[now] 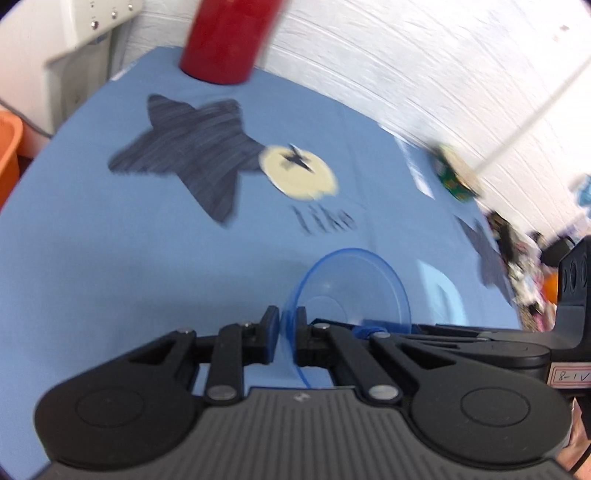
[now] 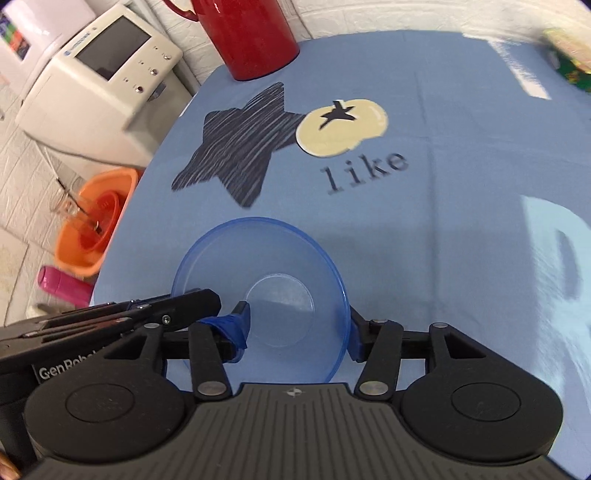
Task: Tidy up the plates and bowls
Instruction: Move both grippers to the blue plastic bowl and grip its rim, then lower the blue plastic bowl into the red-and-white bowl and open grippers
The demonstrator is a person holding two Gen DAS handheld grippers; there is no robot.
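A clear blue plastic bowl (image 2: 280, 291), empty, sits open side up and slightly tilted above the blue tablecloth (image 2: 443, 240), just below the cloth's dark star print (image 2: 236, 144).

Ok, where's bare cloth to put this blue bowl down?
The widest bare tablecloth lies right of the blue bowl, below the printed "like". Another patch lies between the star print and the table's left edge. Crowded: the far edge by the red jug, and the green item far right.
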